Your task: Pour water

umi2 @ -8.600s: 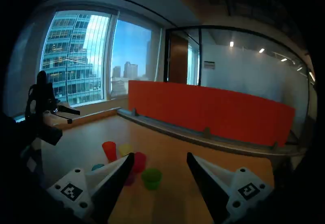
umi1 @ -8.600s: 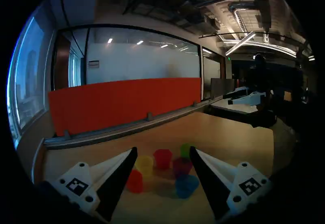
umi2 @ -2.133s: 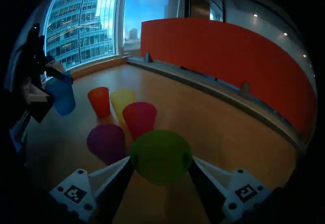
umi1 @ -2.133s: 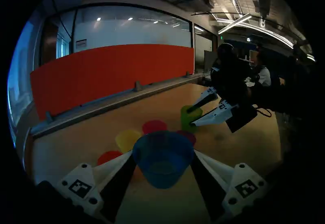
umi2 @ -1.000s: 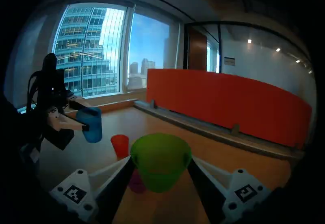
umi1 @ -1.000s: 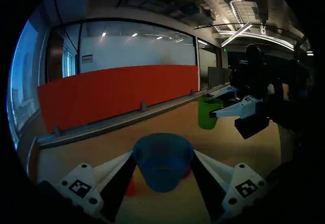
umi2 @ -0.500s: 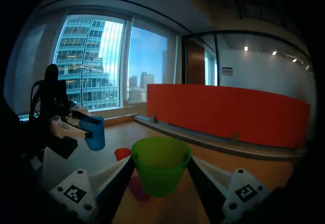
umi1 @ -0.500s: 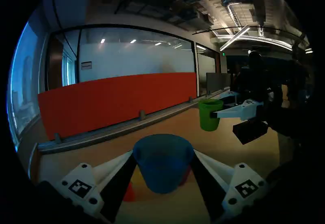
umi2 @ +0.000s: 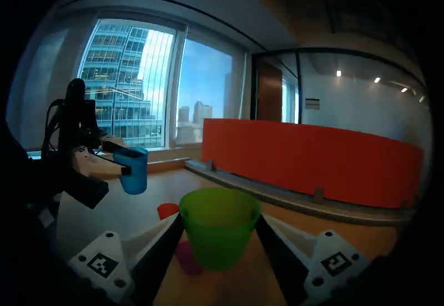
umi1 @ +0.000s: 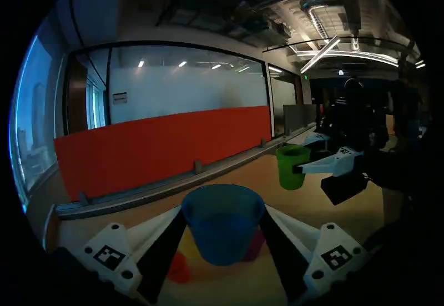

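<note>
Two cups are held in the air, one per gripper, both upright. In the left gripper view, from left to right: one red cup point(umi1: 178, 267) stands low on the wooden table point(umi1: 311, 206). The left gripper point(umi1: 222, 210) has its two fingers clamped on the sides of the blue cup point(umi1: 222, 231), near and central. One purple cup point(umi1: 255, 245) peeks out just behind it. Farther right, the right gripper point(umi1: 297, 156) pinches the green cup point(umi1: 288, 175) between its two fingers. In the right gripper view the blue cup hangs at the far left, well apart from the near green cup, with the red and purple cups lower between them. One orange partition point(umi1: 166, 150) spans the table's far edge.
</note>
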`<action>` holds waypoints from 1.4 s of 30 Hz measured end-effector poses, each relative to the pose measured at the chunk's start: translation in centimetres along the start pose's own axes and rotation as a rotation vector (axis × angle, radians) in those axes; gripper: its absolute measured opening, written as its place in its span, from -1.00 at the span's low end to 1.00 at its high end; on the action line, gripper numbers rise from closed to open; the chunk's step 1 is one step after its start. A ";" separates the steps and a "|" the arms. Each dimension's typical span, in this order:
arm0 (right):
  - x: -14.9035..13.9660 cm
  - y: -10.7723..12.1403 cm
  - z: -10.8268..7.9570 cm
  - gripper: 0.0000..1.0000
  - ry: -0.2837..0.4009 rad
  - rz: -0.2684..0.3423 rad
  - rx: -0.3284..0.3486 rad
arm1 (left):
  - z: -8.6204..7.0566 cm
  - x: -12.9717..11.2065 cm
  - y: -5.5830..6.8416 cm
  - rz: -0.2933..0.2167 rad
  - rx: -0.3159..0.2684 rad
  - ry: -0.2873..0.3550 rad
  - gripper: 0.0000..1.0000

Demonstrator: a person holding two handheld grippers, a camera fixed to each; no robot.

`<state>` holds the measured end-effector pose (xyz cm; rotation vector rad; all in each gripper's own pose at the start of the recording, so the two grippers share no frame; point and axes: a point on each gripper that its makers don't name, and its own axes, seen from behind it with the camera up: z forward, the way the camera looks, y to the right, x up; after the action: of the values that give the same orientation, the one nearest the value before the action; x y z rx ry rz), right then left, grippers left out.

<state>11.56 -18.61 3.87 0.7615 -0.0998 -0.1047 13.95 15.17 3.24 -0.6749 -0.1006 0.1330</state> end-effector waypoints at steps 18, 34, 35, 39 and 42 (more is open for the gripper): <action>-1.4 -1.7 0.3 0.81 0.003 -0.006 0.023 | -0.3 3.4 -0.7 0.043 0.017 0.065 0.73; -2.0 -4.5 1.0 0.81 0.014 -0.002 0.076 | -0.3 5.5 -0.6 0.040 0.019 0.101 0.73; -1.9 -4.7 1.1 0.81 0.015 0.000 0.080 | -0.3 5.6 -0.6 0.037 0.018 0.103 0.73; -2.0 -5.5 1.4 0.81 0.017 -0.001 0.096 | -0.3 6.1 -0.6 0.033 0.018 0.111 0.73; -2.1 -6.1 1.7 0.81 0.015 -0.005 0.106 | -0.3 6.4 -0.6 0.038 0.017 0.117 0.73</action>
<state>8.92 -23.86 0.74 0.8683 -0.0900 -0.0987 20.34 15.50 3.72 -0.6663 0.0258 0.1307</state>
